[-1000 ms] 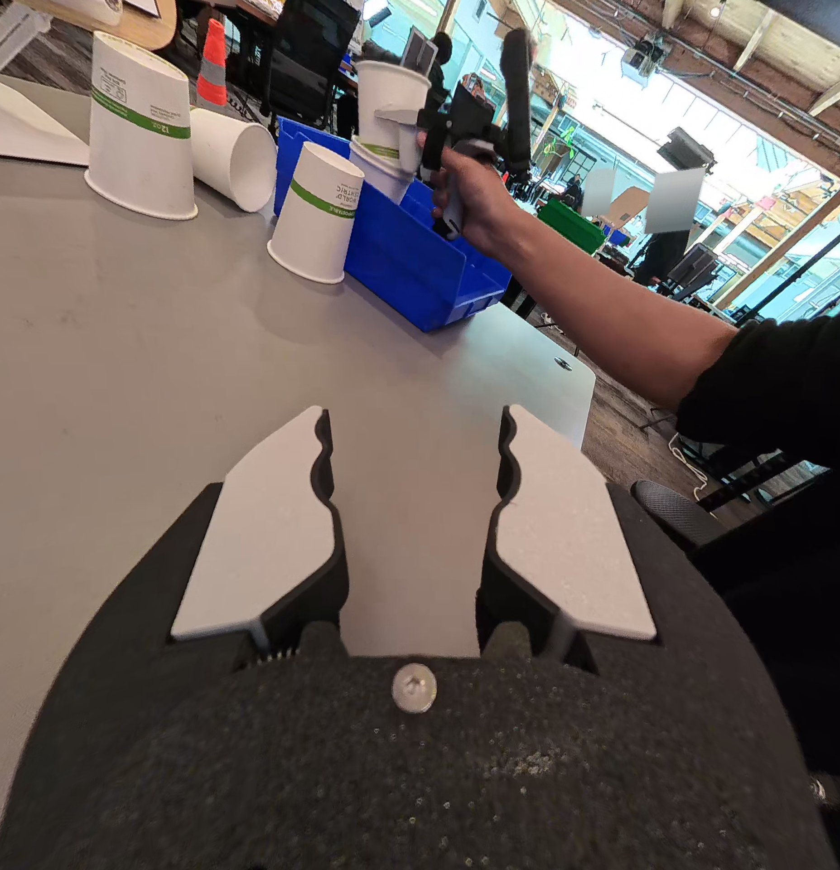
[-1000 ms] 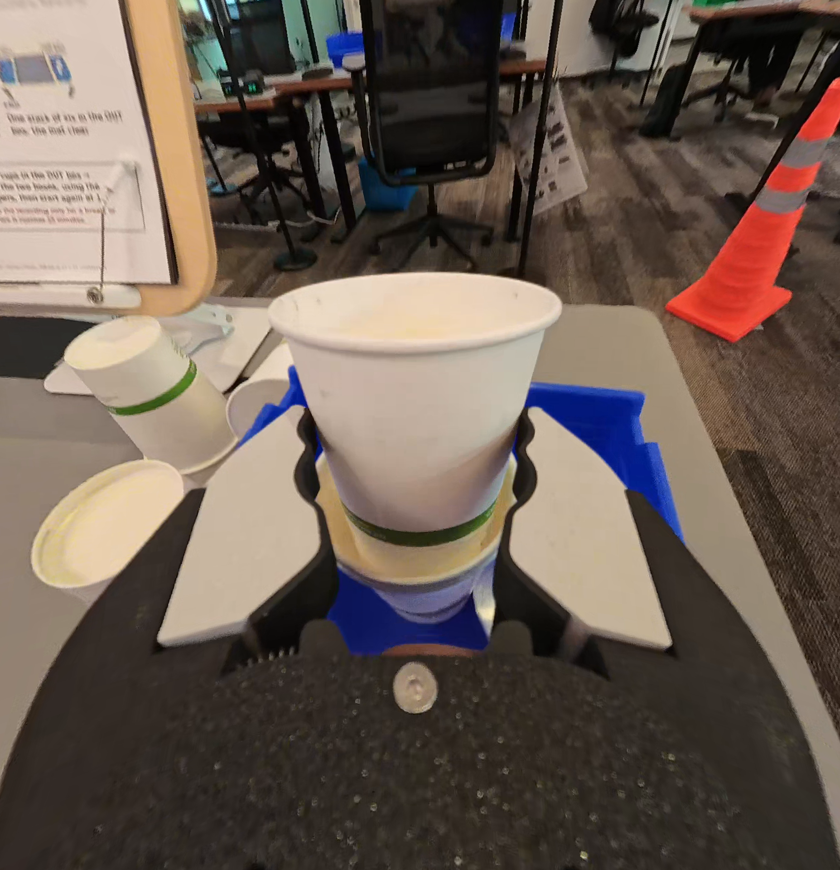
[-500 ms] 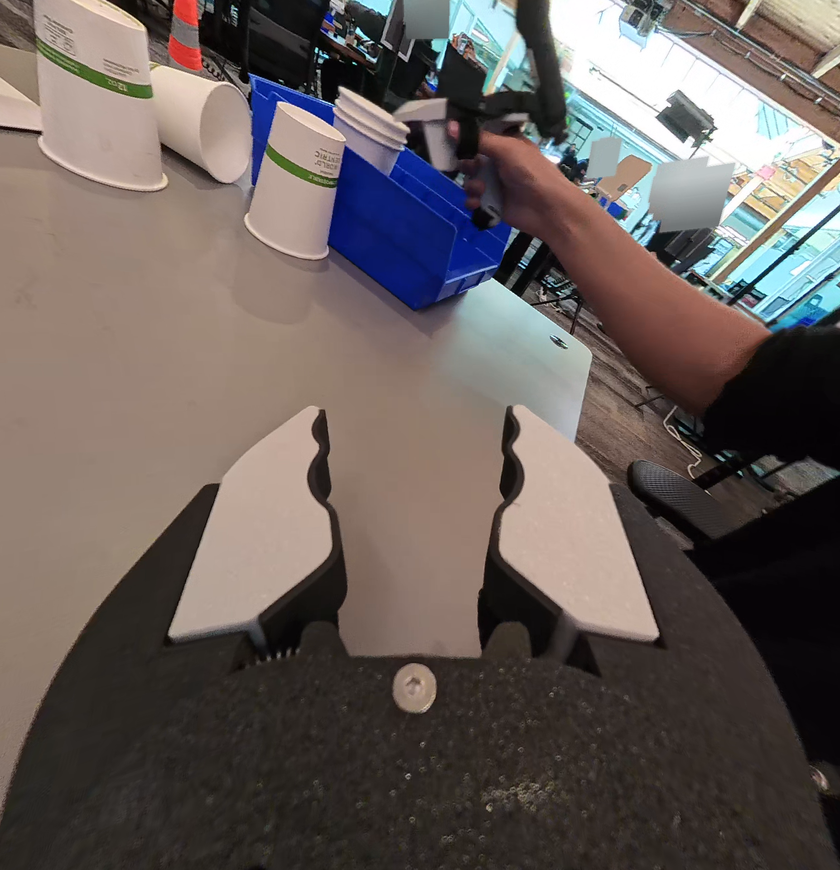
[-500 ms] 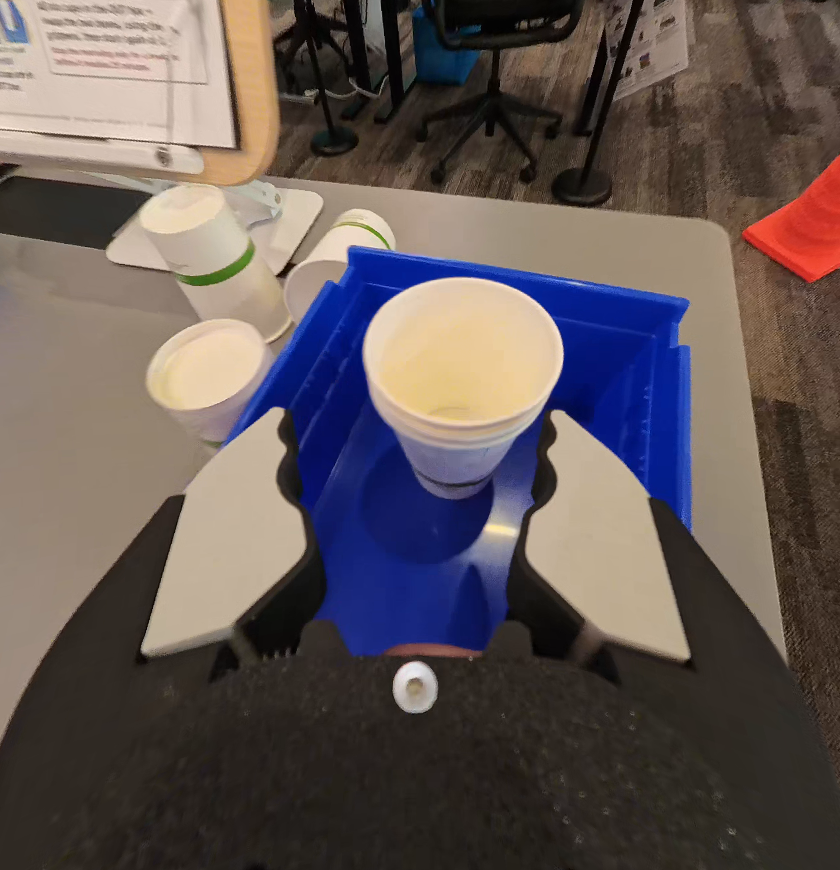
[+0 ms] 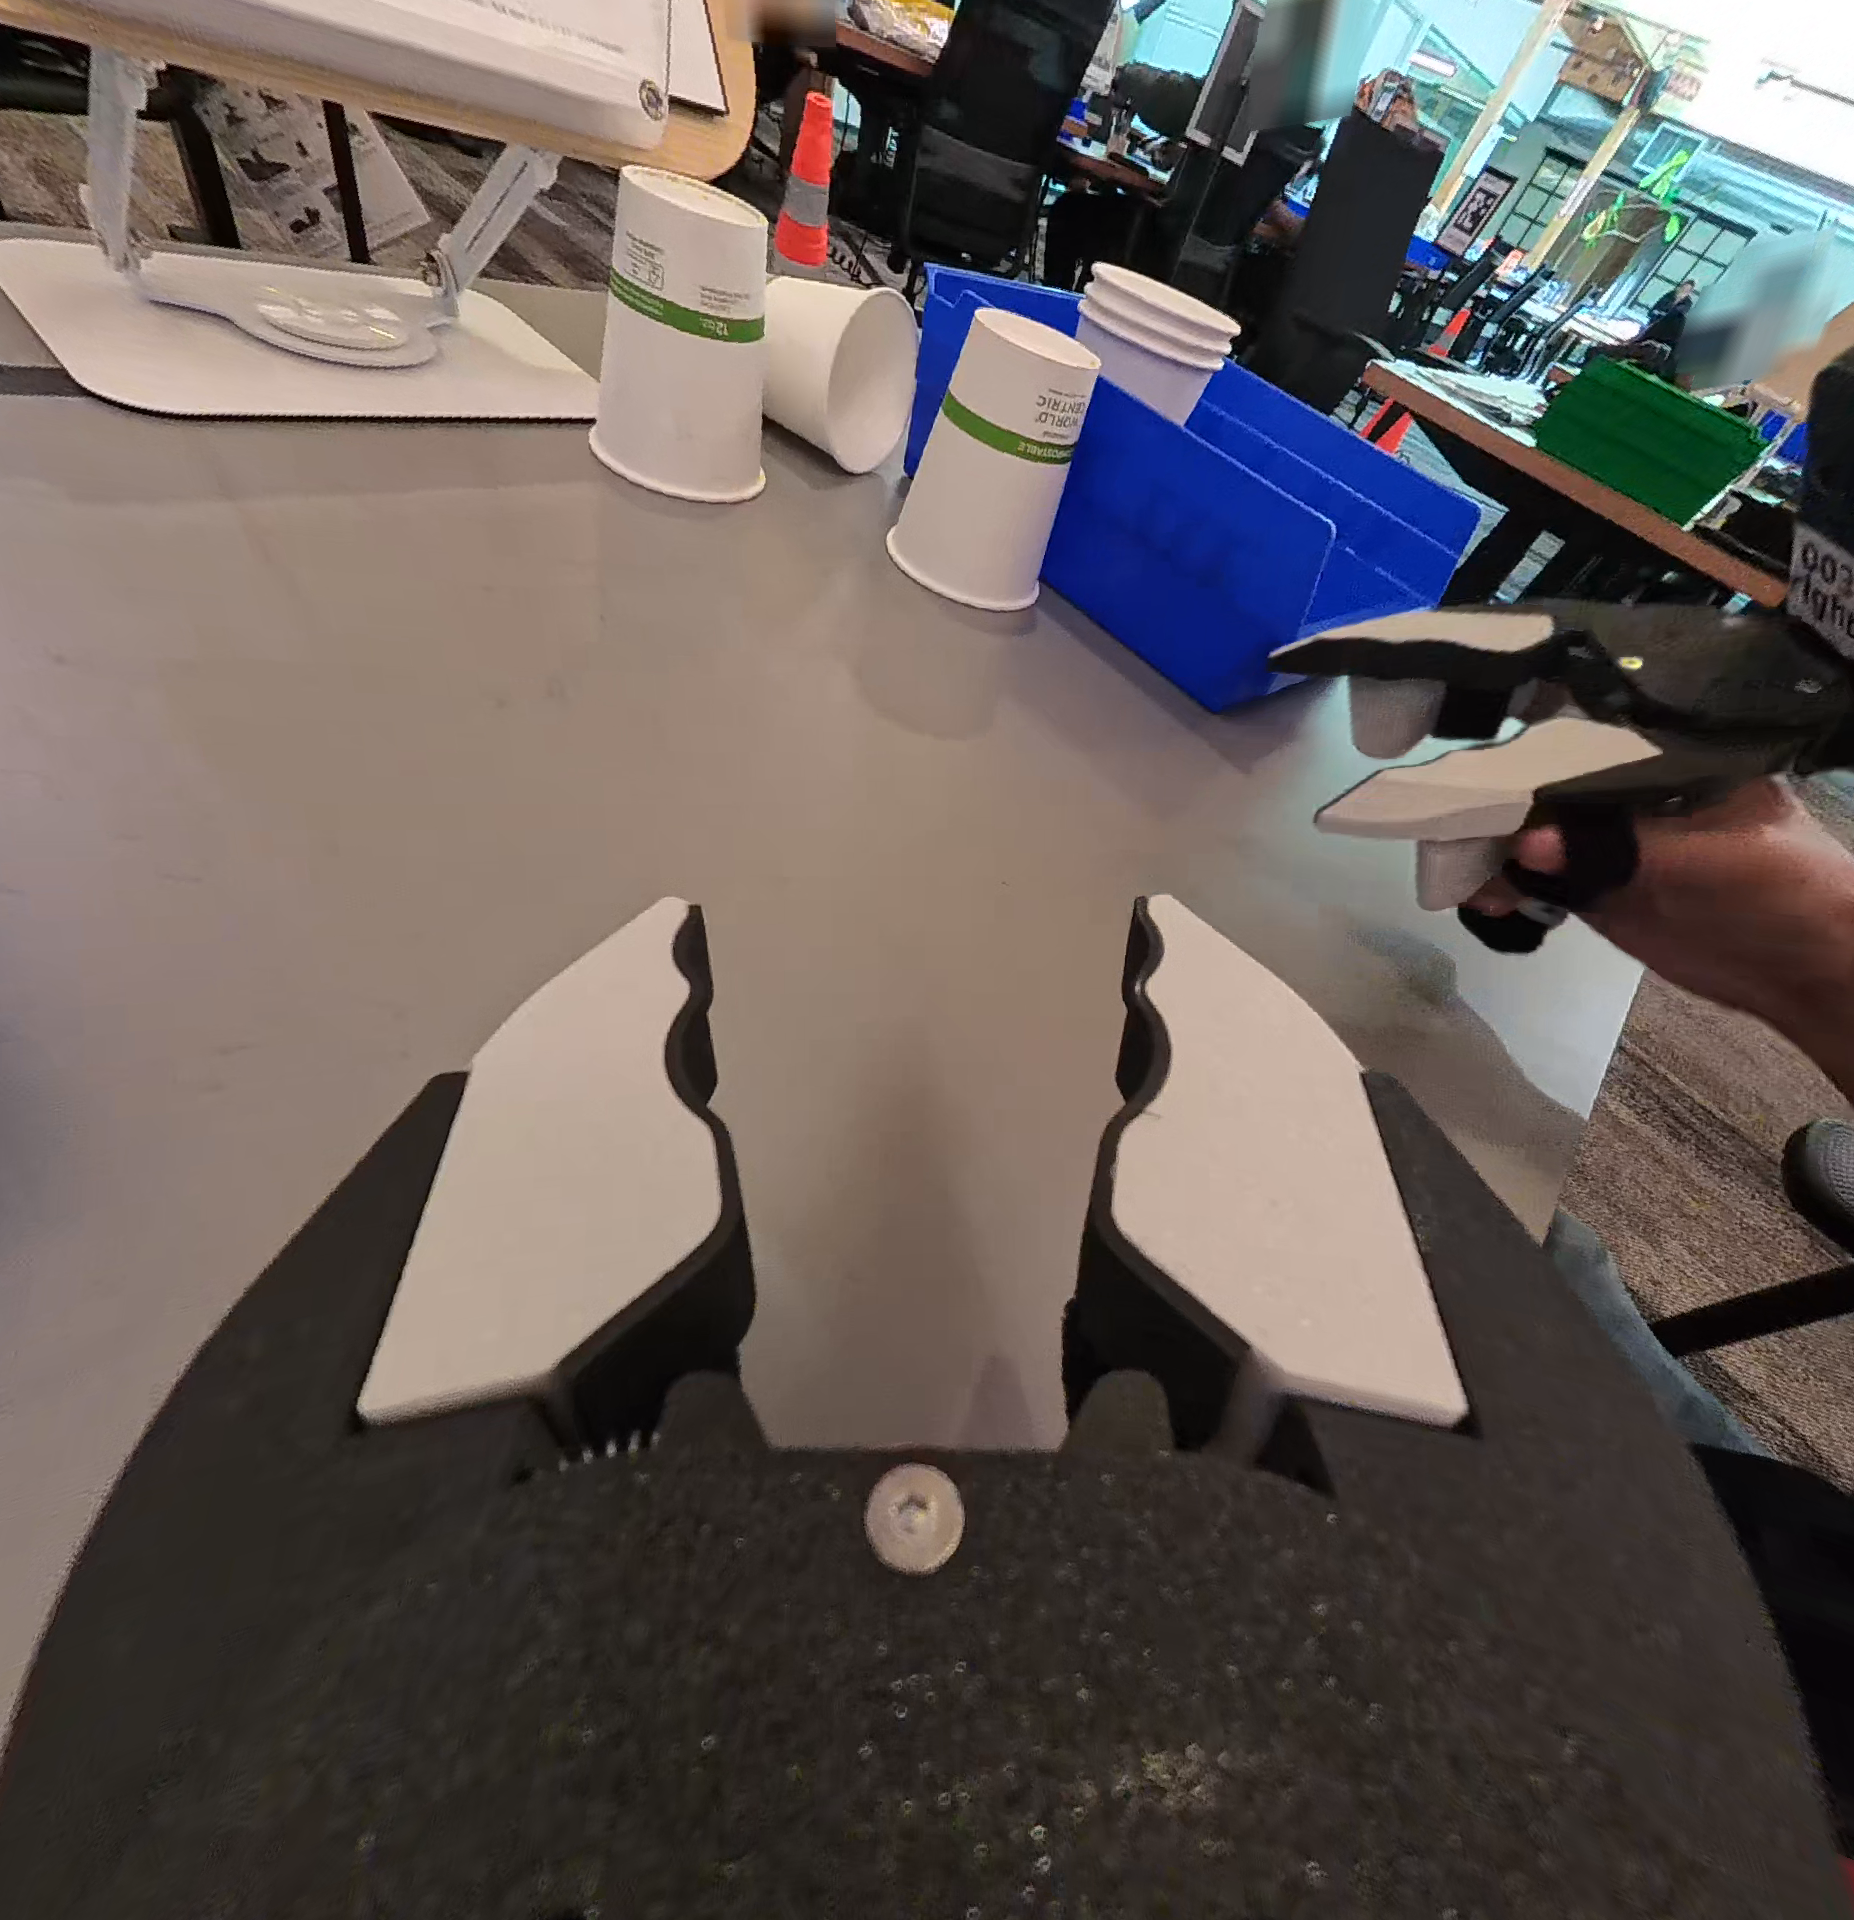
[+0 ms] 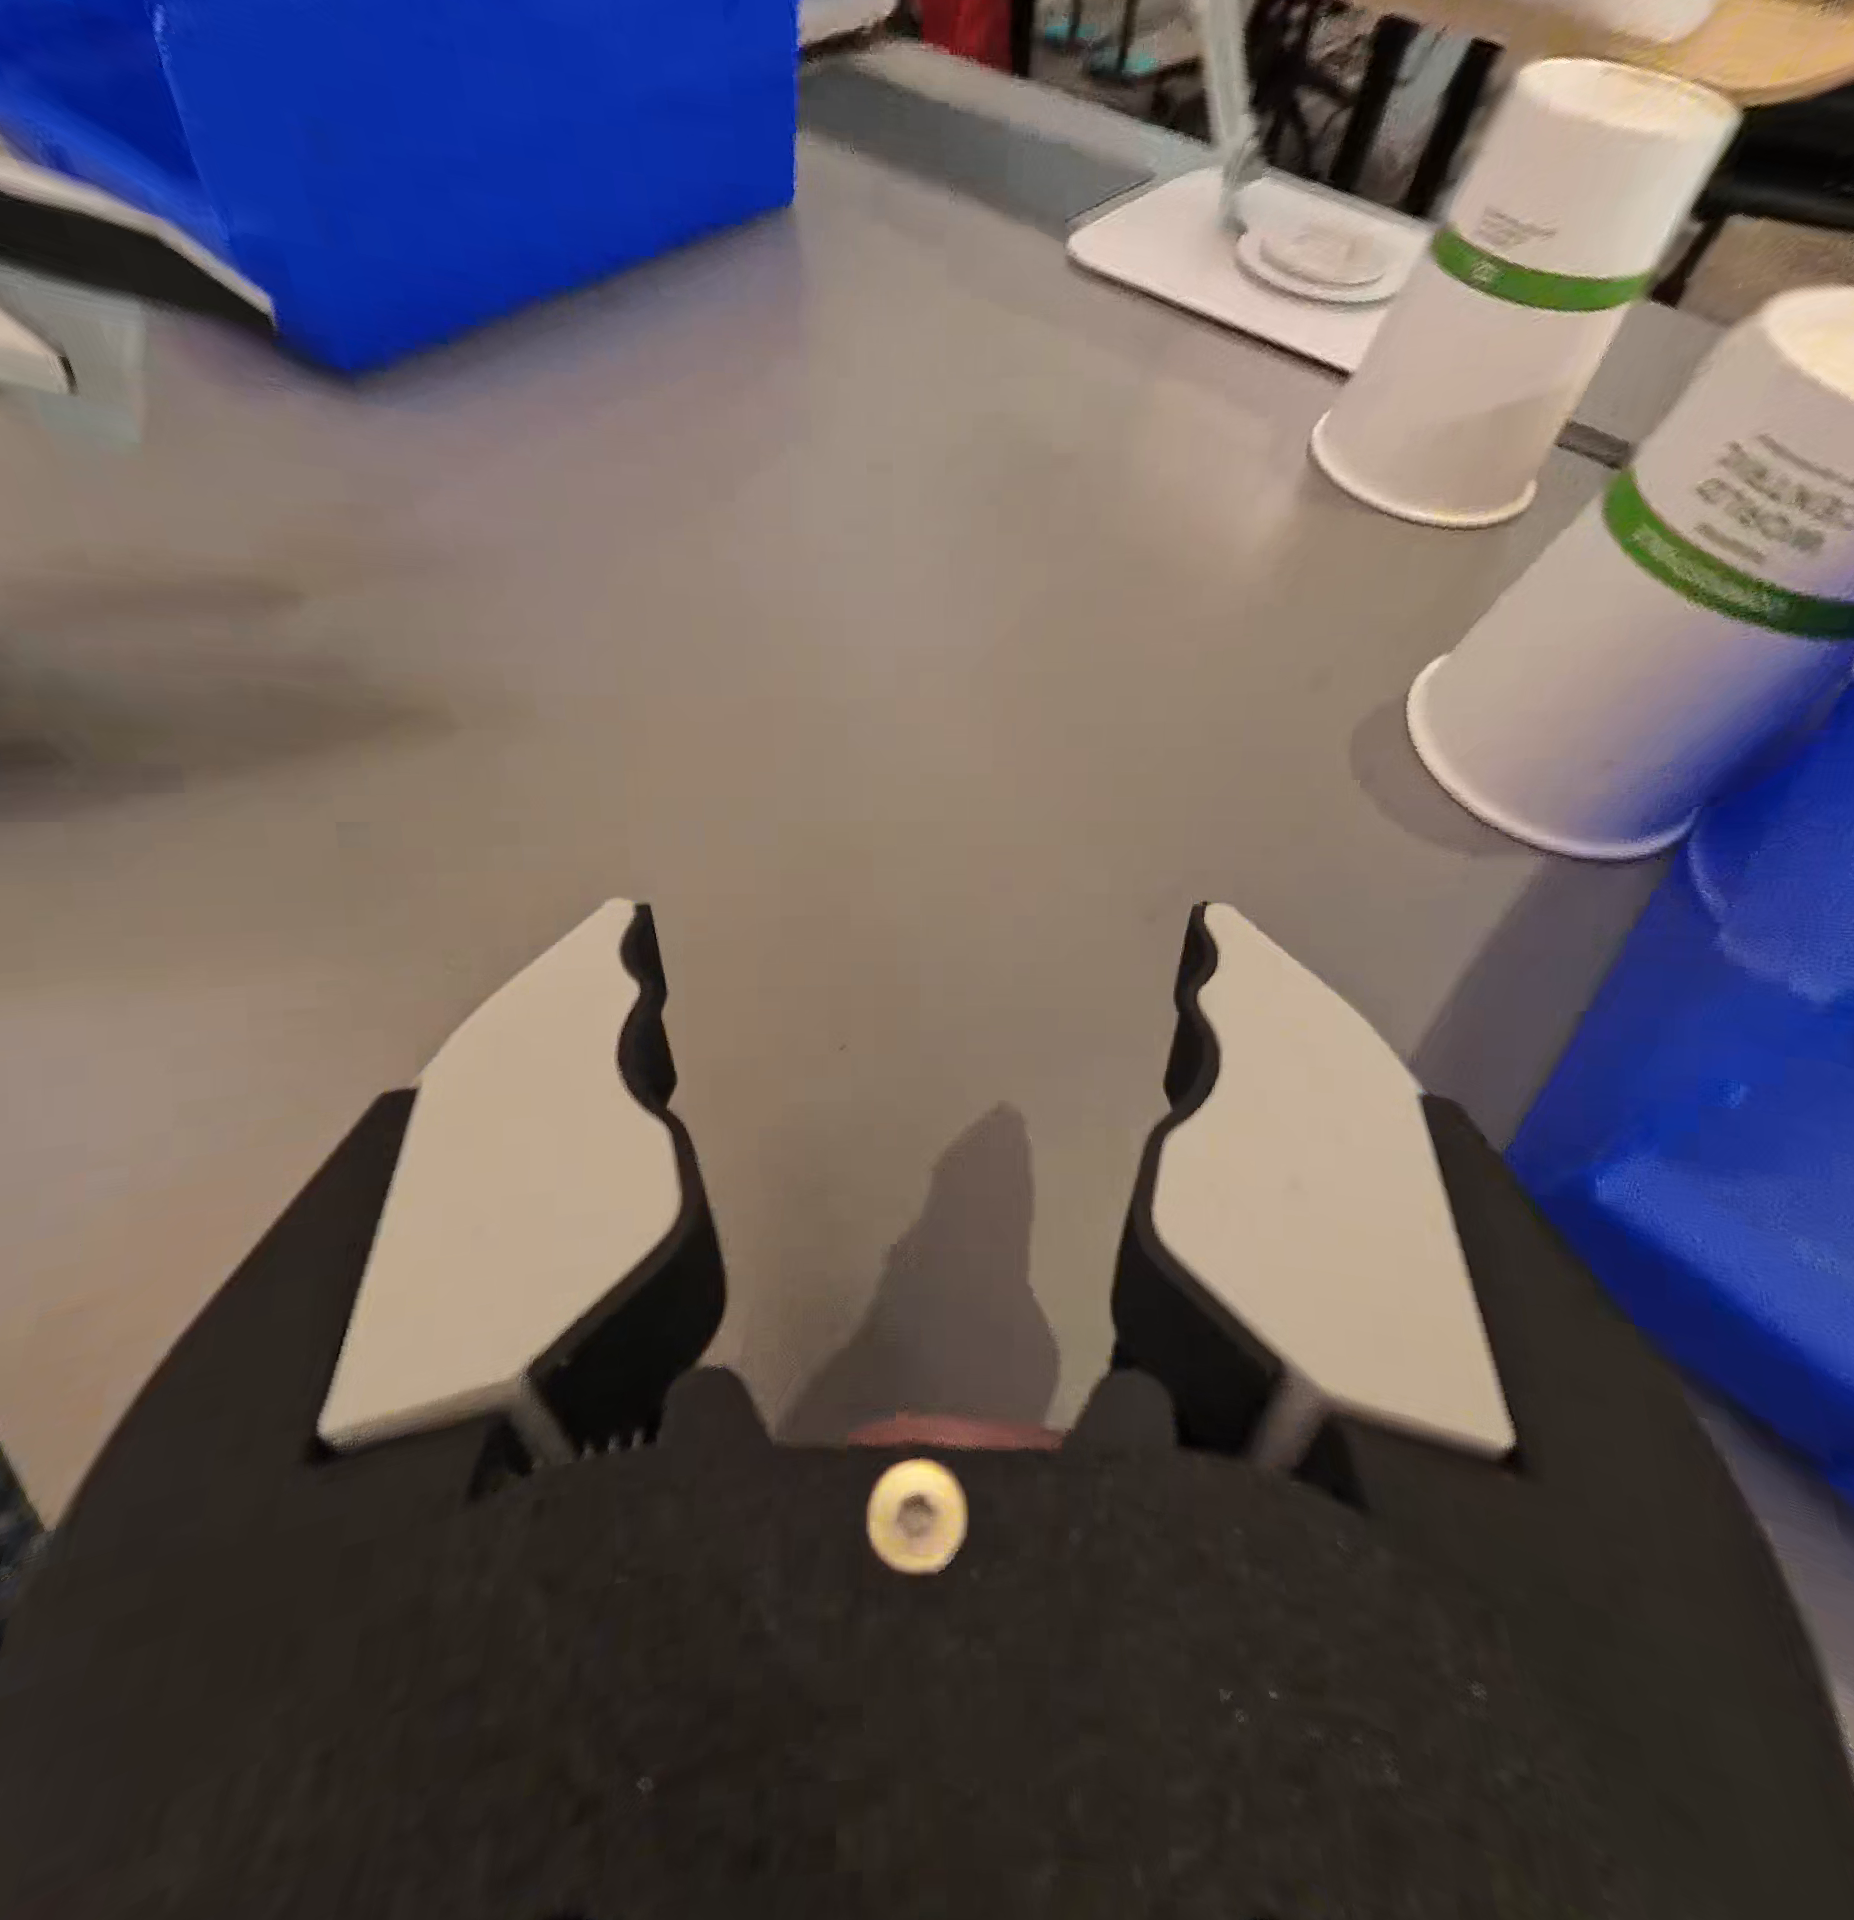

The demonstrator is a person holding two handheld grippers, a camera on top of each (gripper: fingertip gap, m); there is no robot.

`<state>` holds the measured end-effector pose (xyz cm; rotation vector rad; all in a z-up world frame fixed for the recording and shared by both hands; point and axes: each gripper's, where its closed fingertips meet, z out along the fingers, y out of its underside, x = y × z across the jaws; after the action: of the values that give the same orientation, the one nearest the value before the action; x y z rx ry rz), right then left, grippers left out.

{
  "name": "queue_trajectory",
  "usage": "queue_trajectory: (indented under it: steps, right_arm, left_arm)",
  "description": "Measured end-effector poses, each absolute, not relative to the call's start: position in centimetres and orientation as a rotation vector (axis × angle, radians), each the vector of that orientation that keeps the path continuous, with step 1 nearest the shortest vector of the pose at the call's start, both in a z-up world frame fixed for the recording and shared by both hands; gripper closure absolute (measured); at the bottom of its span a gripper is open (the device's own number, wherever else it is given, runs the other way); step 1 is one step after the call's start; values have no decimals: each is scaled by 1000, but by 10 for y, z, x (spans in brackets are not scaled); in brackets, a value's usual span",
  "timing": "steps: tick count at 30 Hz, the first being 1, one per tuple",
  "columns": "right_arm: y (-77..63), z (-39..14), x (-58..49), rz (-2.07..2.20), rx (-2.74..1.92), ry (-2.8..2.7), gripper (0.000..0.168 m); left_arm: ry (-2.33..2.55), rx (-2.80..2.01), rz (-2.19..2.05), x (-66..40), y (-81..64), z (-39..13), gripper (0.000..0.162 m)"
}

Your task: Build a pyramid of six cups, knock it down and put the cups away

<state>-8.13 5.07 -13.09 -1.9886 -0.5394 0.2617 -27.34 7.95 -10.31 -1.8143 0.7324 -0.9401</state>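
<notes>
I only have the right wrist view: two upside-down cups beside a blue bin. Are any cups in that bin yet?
Observer: Yes. A nested stack stands upright in the blue bin; three rims show.
Operator: Any loose cup I'm missing?
Observer: One cup on its side, between the far upside-down cup and the near upside-down cup.
Operator: Is the left tool busy?
Observer: No. The left tool is open and empty above the table.

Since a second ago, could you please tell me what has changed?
The right tool released its cup onto the nested stack in the blue bin and withdrew, empty. The left tool stays open; three cups remain on the table.
</notes>
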Motion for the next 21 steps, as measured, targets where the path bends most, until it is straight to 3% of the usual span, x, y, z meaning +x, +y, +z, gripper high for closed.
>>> queue_trajectory:
  steps: [5,13,21]
  right_arm:
    - [66,-108,-77,206,-2059,-840,77]
    - [185,-51,2,-301,-2226,-1420,76]
    - [243,-98,35,-233,-2451,-1623,79]
  left_arm:
    - [791,-1808,-883,-274,77,-106,86]
    - [846,-1828,-875,-275,74,-116,86]
    - [879,-1831,-891,-279,71,-118,86]
